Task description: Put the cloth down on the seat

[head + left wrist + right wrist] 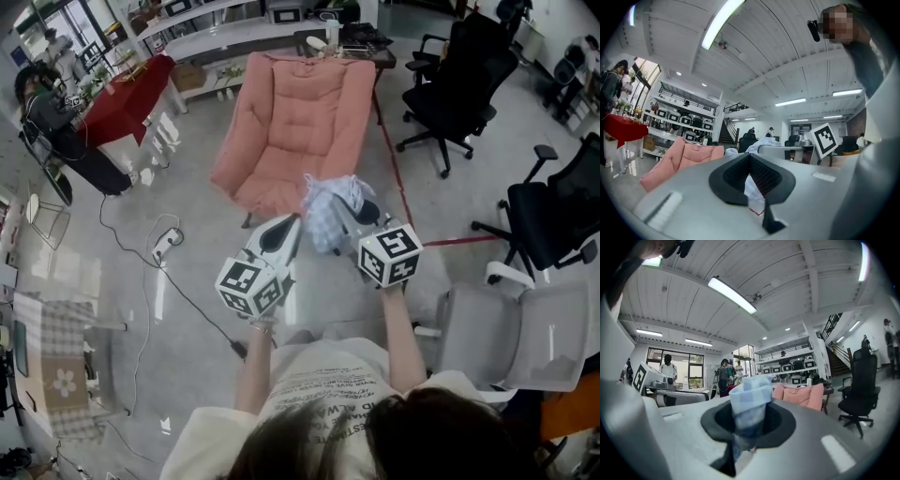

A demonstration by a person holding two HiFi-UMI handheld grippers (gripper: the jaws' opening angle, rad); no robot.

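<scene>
A pale blue checked cloth (pixel 330 208) hangs bunched between my two grippers, in the air in front of the pink padded seat (pixel 295 122). The right gripper (pixel 351 216) is shut on it; in the right gripper view a fold of the cloth (pixel 749 411) stands up out of the right gripper (pixel 749 425), with the pink seat (pixel 801 397) beyond. The left gripper (pixel 292 227) reaches the cloth's left edge. Its jaws meet in the left gripper view, where the left gripper (pixel 750 160) has a strip of cloth (pixel 753 190) hanging from it. The pink seat (pixel 679 159) shows at left there.
Black office chairs (pixel 459 80) (pixel 555 214) stand right of the seat, and a grey chair (pixel 516 333) is close at my right. A red-covered table (pixel 127 94) and a seated person (pixel 47 108) are at far left. A cable and plug strip (pixel 161 246) lie on the floor.
</scene>
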